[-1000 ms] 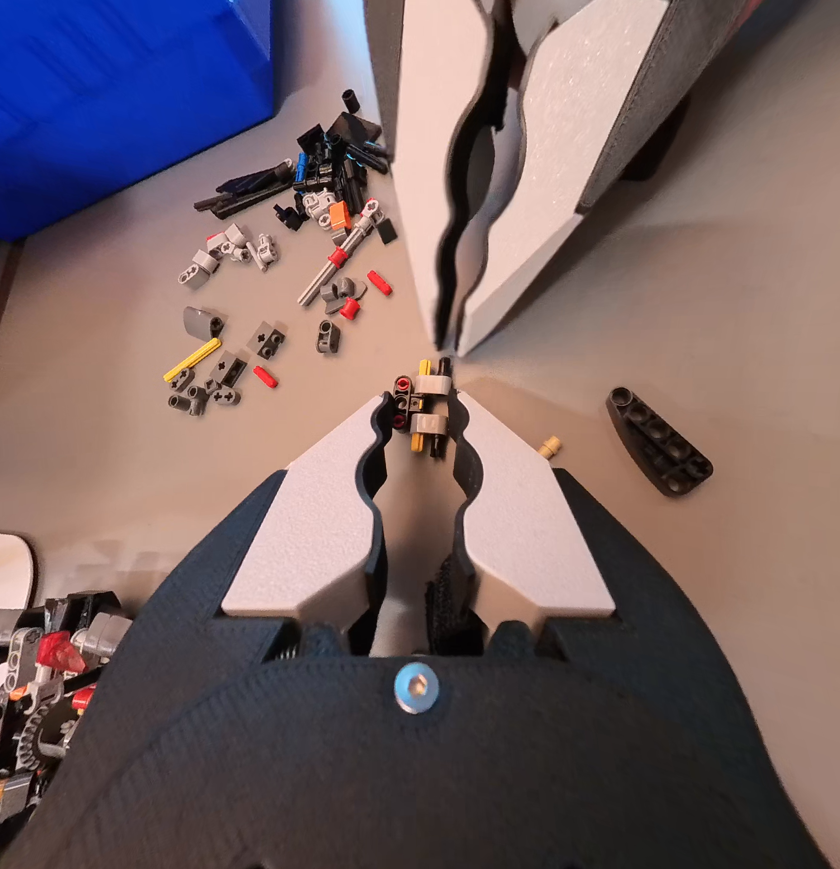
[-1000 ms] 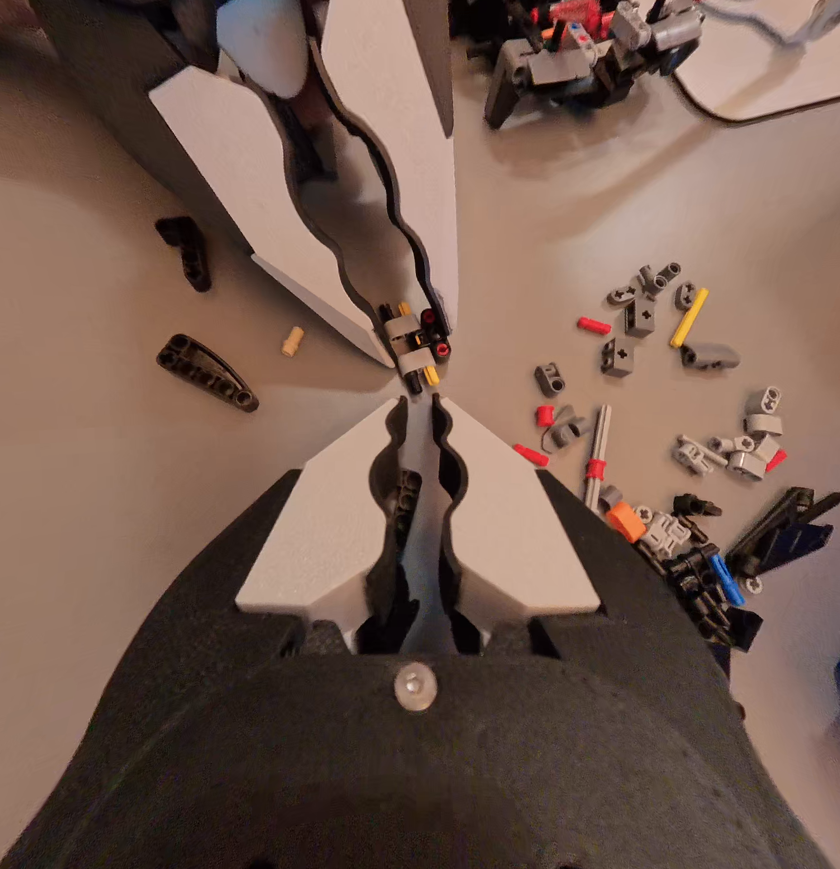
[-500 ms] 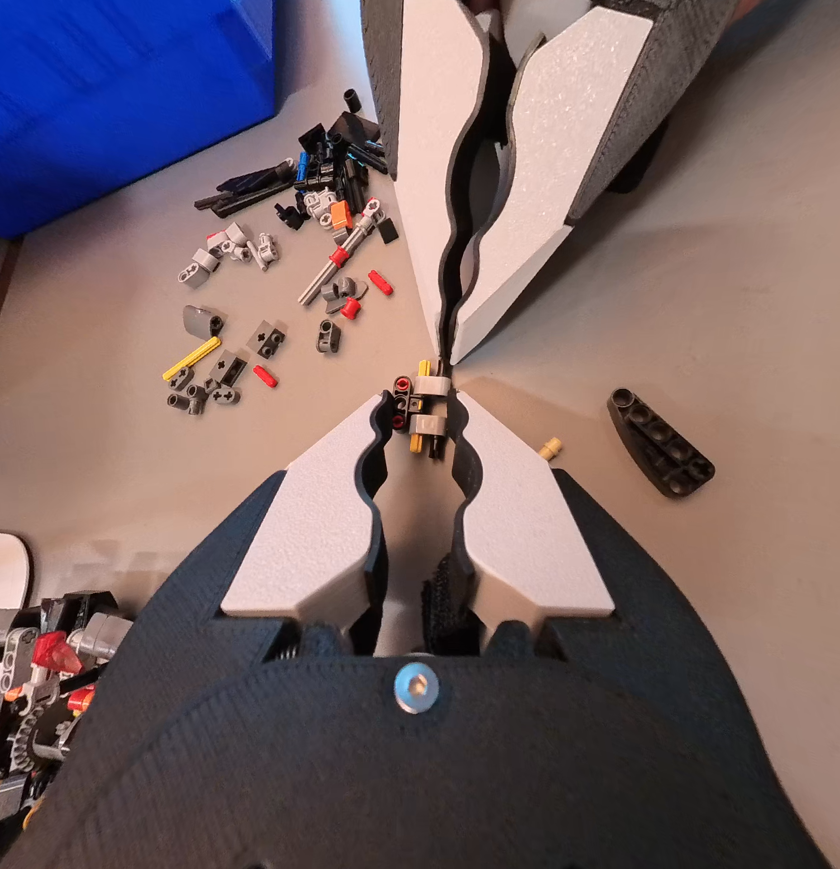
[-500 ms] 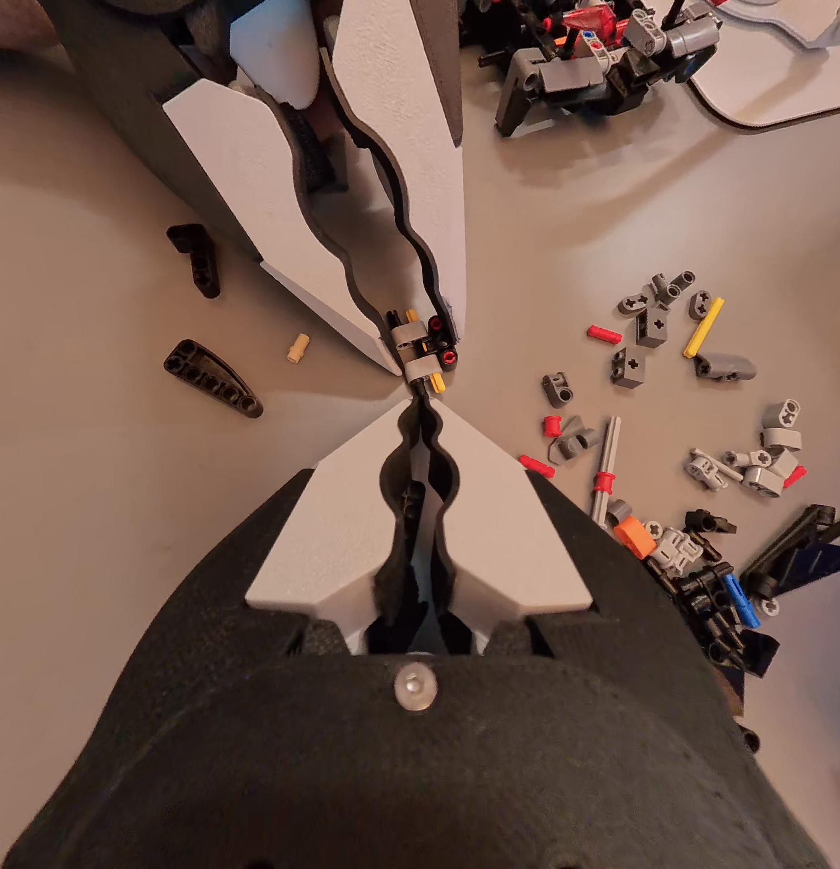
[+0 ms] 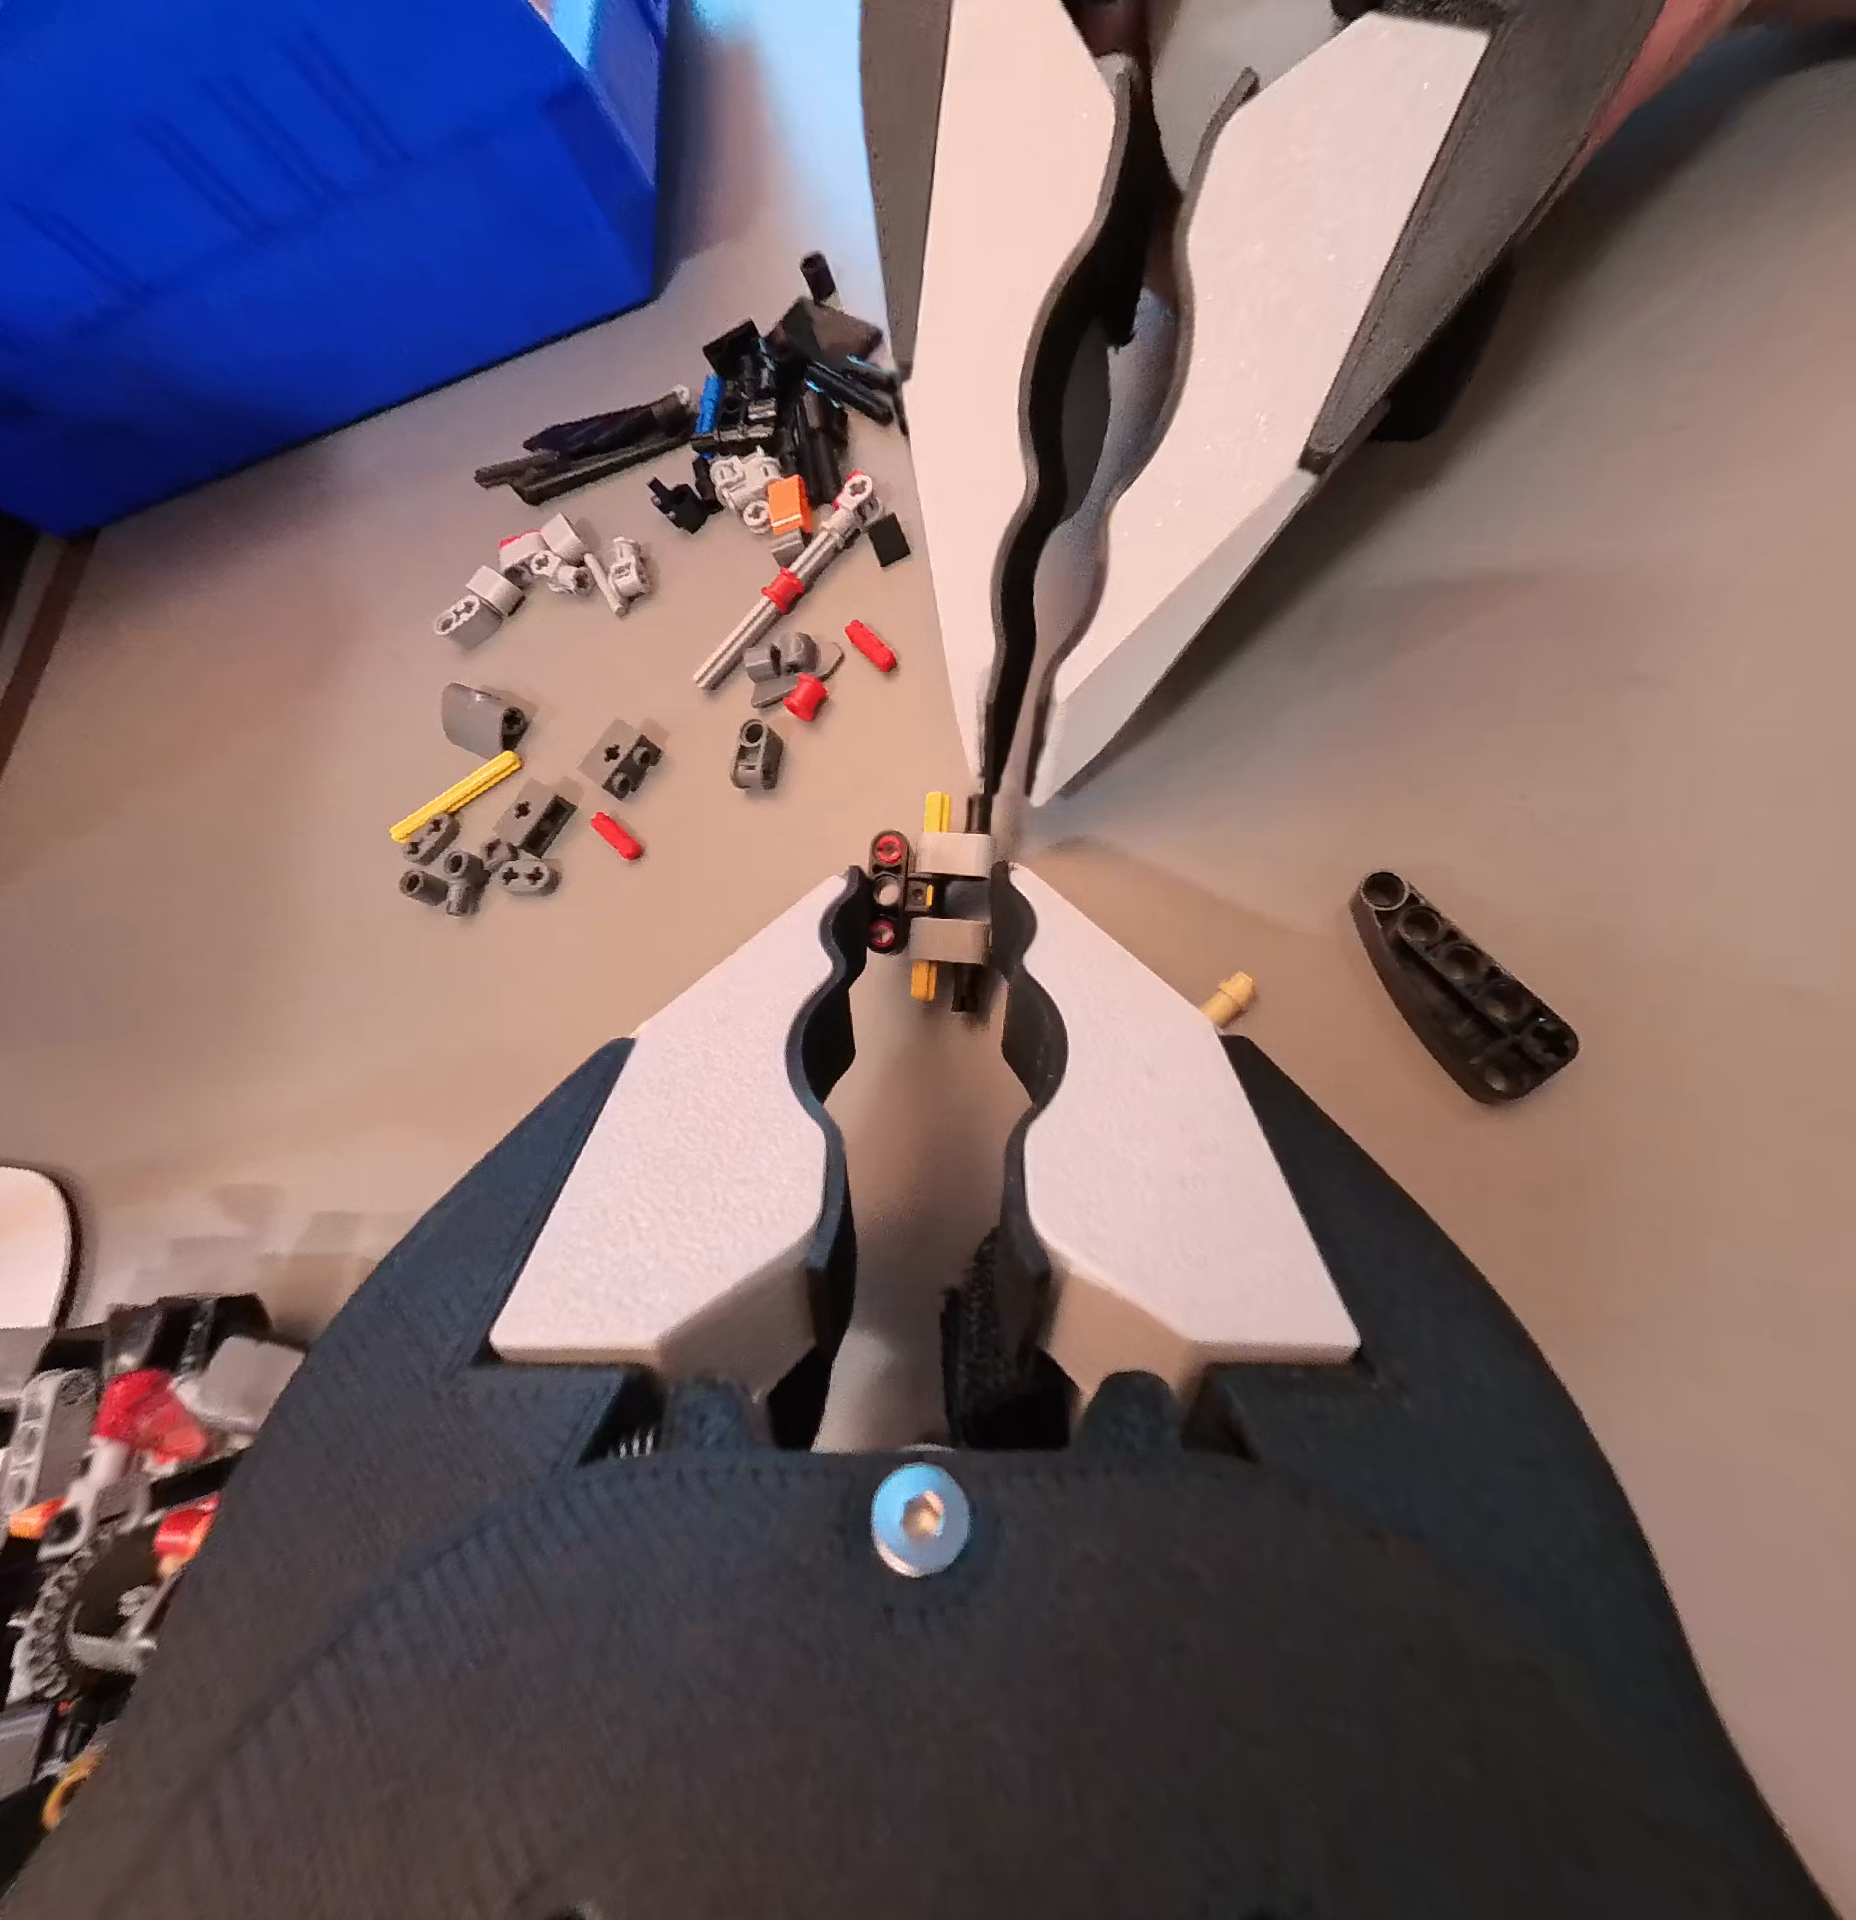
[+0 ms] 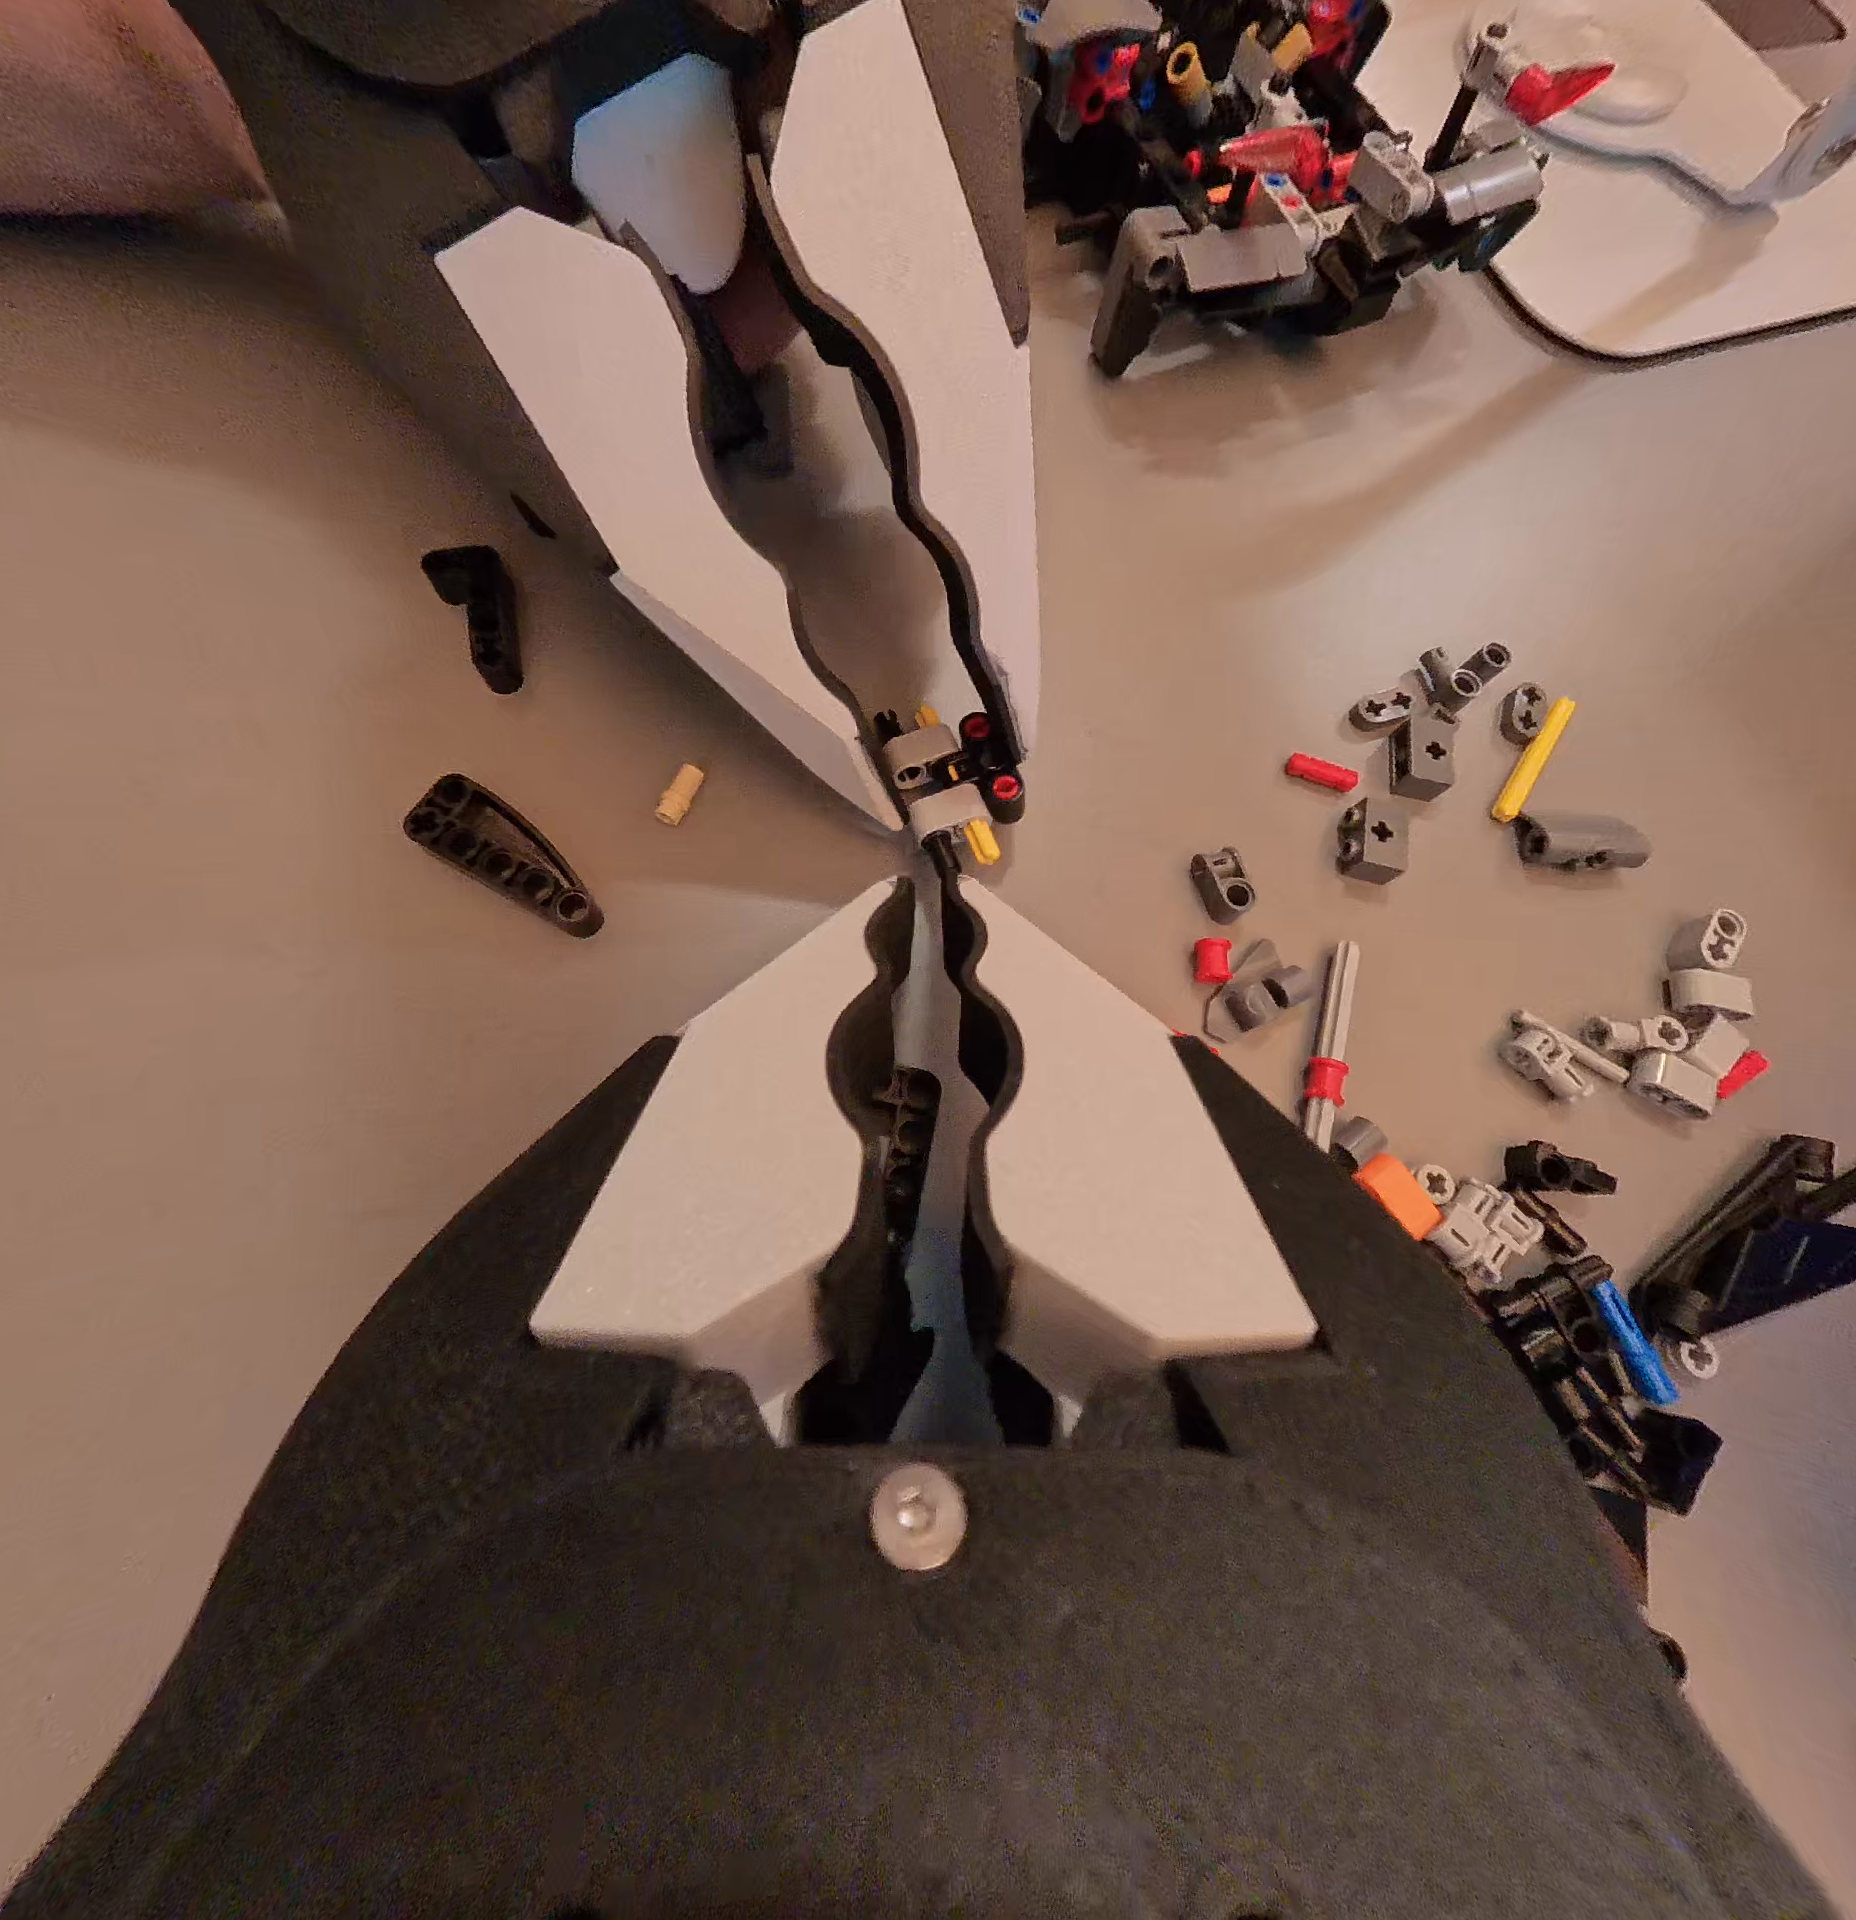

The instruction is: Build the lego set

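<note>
Between the two grippers, the small subassembly (image 5: 929,902) sits clamped in the left gripper (image 5: 929,914). The right gripper (image 6: 934,883) pinches its black axle (image 6: 943,857) — the step in hand. Main model (image 6: 1288,197) part-built; many loose pieces (image 5: 633,665) remain.

Loose parts scatter (image 5: 633,665) and blue bin (image 5: 280,229) obstruct the far left. A black curved beam (image 5: 1464,987) and tan peg (image 5: 1227,992) lie right; open tabletop (image 5: 1526,675) beyond.

Loose pieces (image 5: 633,665) left of small assembly (image 5: 929,899), curved beam (image 5: 1464,987) right
</note>
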Available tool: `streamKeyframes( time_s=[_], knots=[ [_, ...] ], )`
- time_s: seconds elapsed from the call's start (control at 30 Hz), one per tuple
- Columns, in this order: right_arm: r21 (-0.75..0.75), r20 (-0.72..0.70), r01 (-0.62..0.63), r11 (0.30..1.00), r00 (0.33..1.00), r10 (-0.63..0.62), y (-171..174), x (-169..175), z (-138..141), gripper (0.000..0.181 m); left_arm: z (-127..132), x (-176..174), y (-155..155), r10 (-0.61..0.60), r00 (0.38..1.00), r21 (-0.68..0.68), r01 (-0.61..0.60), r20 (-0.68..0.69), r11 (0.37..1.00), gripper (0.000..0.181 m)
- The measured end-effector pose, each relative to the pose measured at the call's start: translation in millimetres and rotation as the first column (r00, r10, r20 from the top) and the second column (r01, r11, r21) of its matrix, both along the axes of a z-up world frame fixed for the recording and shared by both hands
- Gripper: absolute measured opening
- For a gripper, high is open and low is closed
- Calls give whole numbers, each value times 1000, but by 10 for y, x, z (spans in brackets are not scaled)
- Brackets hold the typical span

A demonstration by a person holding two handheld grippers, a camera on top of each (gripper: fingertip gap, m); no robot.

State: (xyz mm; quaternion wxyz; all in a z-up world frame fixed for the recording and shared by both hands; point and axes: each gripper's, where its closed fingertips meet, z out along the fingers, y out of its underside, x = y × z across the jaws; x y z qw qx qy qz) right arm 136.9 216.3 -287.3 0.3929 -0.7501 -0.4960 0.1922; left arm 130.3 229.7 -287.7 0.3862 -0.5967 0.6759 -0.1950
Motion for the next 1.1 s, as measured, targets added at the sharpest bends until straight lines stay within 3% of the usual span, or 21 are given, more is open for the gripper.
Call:
streamKeyframes(
  time_s=[0.3,0.4,0.57,0.7,0.9,1.1],
  knots=[
    [-62,-219,98,993,970,-110,137,104,287,16,175,35,13,-11,1000,192,6,25,981,21],
    [-137,-329,80,987,936,-122,113,42,435,18,300,74,-17,-27,998,284,10,56,959,21],
    [-265,-385,21,964,914,-126,45,-84,441,23,450,135,-129,-84,992,381,40,98,924,21],
    [-272,-397,33,962,907,-143,38,-42,486,13,490,157,-170,-104,987,383,49,125,923,22],
    [-277,-461,27,960,873,-158,32,-19,591,12,579,172,-173,-103,977,376,27,185,926,22],
    [-268,-558,44,962,807,-193,46,54,761,10,833,68,-47,-44,954,364,-71,298,929,32]
  ],
)
